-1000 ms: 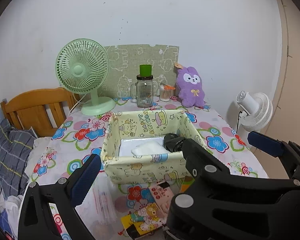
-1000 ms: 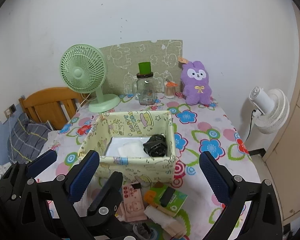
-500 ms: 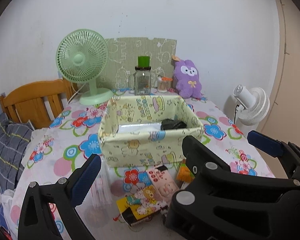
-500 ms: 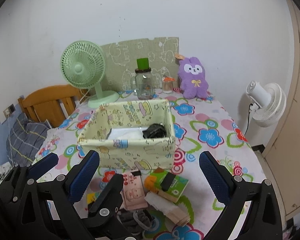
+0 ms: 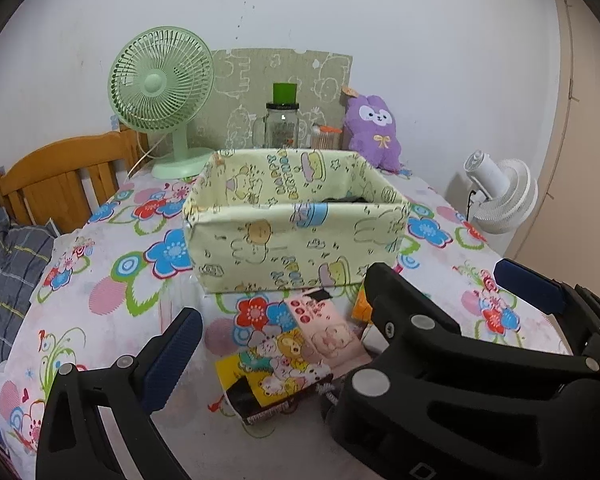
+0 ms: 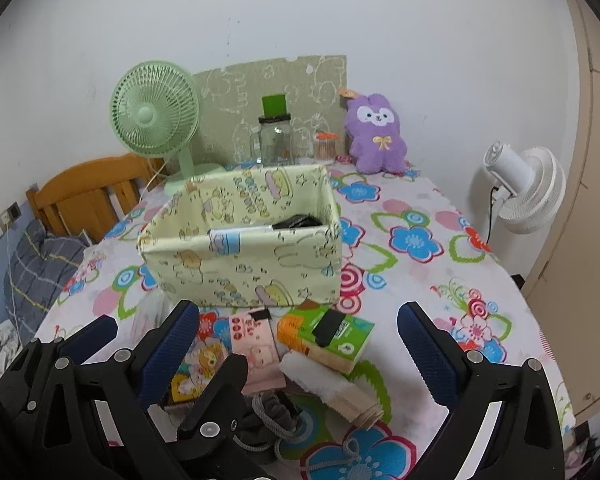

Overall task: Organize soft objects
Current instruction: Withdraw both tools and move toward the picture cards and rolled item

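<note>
Soft yellow fabric box (image 6: 242,252), printed "HAPPY BIRTHDAY", at 12 o'clock on flowered tabletop (image 6: 420,240); black item (image 6: 296,222) inside. Cartoon packets (image 6: 256,344), green tissue pack (image 6: 328,330), grey cord (image 6: 272,420) at 6 o'clock. Left claw (image 5: 340,312) and right claw (image 6: 298,340) spread wide, empty. Purple plush (image 6: 376,136) behind.

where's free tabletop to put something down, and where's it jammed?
Free: the tablecloth right of the fabric bin, toward the white fan, and the strip left of the bin by the wooden headboard. Jammed: in front of the bin, where the green tissue pack, pink packet and rolled cloth crowd together.
</note>
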Motion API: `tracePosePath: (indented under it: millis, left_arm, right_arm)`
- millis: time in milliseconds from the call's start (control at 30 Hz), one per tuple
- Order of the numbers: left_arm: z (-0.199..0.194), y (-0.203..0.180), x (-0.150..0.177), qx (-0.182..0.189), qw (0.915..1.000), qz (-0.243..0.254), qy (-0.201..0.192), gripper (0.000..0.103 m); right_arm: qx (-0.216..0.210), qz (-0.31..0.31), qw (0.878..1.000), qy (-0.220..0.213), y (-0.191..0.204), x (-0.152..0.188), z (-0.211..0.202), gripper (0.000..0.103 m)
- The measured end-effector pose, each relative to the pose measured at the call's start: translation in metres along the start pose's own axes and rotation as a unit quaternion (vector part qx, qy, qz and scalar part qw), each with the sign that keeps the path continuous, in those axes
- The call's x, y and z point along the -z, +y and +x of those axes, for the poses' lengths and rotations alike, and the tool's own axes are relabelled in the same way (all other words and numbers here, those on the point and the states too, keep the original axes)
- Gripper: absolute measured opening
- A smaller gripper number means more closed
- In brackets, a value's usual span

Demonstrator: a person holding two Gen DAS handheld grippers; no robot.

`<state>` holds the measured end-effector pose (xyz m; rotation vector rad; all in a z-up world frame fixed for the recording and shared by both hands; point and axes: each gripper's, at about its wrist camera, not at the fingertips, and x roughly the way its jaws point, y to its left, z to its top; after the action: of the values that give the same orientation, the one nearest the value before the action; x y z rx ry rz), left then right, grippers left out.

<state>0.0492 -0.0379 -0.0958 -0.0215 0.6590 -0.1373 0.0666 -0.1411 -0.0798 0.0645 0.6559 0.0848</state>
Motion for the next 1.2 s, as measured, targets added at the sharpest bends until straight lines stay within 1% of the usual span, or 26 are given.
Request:
tracePosePath:
  millis: [267,400,467,633,833,1100,1200]
  left_arm:
    - [0.009,0.003,0.015,0.000,0.9998,-0.004,0.021,0.101]
    - [0.018,0.008,0.020,-0.015,0.9990,-0.012,0.041,0.101]
    - [0.022,0.012,0.023,-0.020,0.9985,-0.018,0.047,0.097]
    - [0.029,0.014,0.031,-0.012,0.9979,-0.022,0.059,0.097]
    - [0.034,0.014,0.034,-0.018,0.9978,-0.024,0.059,0.097]
    - [0.036,0.017,0.031,-0.046,0.9970,-0.028,0.056,0.097]
    - [0.039,0.019,0.031,-0.048,0.9964,-0.033,0.061,0.097]
  right_arm:
    - [-0.004,-0.003,1.000,0.012,0.002,0.016,0.010,0.098]
    - [-0.006,-0.003,1.000,0.021,0.001,0.022,0.015,0.097]
    - [-0.008,0.000,1.000,0.025,0.001,0.024,0.018,0.097]
    - [-0.003,0.003,0.999,0.034,0.000,0.032,0.023,0.097]
    - [0.003,0.004,0.999,0.042,-0.001,0.035,0.029,0.097]
    - [0.004,0.003,0.999,0.044,0.001,0.034,0.032,0.098]
    - [0.006,0.008,0.999,0.046,0.000,0.034,0.032,0.097]
